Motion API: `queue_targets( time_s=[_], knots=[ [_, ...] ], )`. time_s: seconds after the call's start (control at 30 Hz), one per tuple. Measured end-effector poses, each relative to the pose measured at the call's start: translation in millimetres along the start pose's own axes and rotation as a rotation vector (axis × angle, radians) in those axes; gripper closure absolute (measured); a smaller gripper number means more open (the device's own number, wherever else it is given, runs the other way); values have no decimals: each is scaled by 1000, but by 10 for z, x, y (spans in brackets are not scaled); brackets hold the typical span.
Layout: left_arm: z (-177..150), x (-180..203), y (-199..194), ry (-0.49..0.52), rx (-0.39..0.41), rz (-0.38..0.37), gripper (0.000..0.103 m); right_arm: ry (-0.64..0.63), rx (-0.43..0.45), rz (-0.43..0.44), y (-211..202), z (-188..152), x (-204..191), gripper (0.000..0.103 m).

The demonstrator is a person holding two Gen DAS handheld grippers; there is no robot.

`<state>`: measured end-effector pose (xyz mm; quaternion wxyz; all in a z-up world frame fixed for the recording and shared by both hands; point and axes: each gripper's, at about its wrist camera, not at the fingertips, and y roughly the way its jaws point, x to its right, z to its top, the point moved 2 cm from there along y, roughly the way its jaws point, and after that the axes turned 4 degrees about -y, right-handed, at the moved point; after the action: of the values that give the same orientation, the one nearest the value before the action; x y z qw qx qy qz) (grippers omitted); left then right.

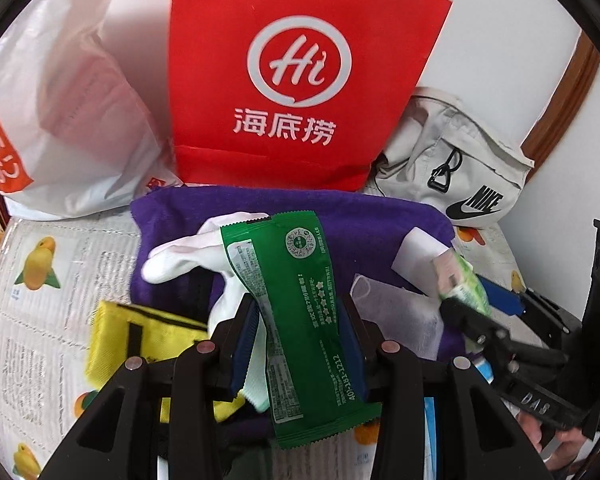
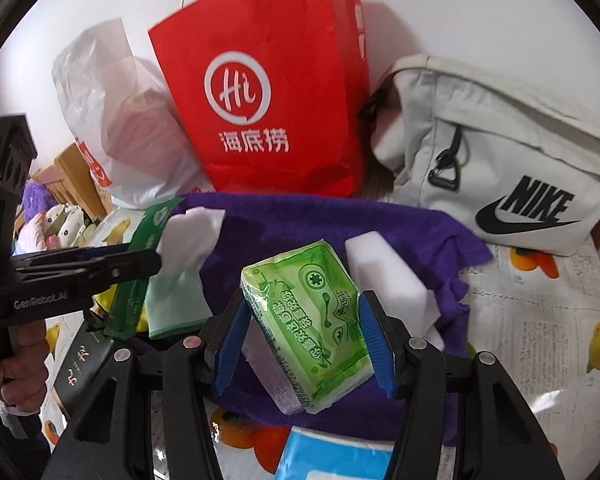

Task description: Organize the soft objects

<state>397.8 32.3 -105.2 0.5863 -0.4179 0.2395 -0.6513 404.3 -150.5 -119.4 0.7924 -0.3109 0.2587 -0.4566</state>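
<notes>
Left hand-held gripper (image 1: 298, 344) is clamped on a dark green packet (image 1: 300, 320), low centre of its view; it looks thin, crinkly and slippery, so gripping mid-body seems wise. Right hand-held gripper (image 2: 304, 340) squeezes a light green tissue pack (image 2: 308, 320), centre frame: soft, light, squashy, probably best held across its sides. Beyond lie the purple towel (image 2: 300, 232), then the red bag (image 2: 268, 92) at upper centre.

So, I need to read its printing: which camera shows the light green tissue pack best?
The right wrist view: the light green tissue pack fills the middle, held between the right gripper pads, print facing the camera. The left wrist view shows only its end, blurred.
</notes>
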Motion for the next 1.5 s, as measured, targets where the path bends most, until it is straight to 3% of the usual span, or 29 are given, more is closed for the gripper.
queue_targets(
  time_s=[0.53,0.67,0.83,1.07,1.27,1.4,1.5],
  knots=[
    [3,-97,414,-18,-84,28,64,12,-103,11,436,2,70,44],
    [4,-82,427,-10,-89,34,59,36,-106,25,458,1,100,33],
    [14,-49,383,4,-79,26,49,46,-91,19,408,2,106,31],
    [12,-68,64,3,-28,30,44,59,-22,24,54,-36,16,31],
    [-152,-166,-245,0,-15,49,44,33,42,14,-499,-363,-225,31],
    [-336,-216,-522,-4,1,45,44,56,-17,100,-761,-747,-492,46],
    [-487,-235,-721,-1,11,34,44,47,-43,104,-903,-1020,-696,50]
  ],
)
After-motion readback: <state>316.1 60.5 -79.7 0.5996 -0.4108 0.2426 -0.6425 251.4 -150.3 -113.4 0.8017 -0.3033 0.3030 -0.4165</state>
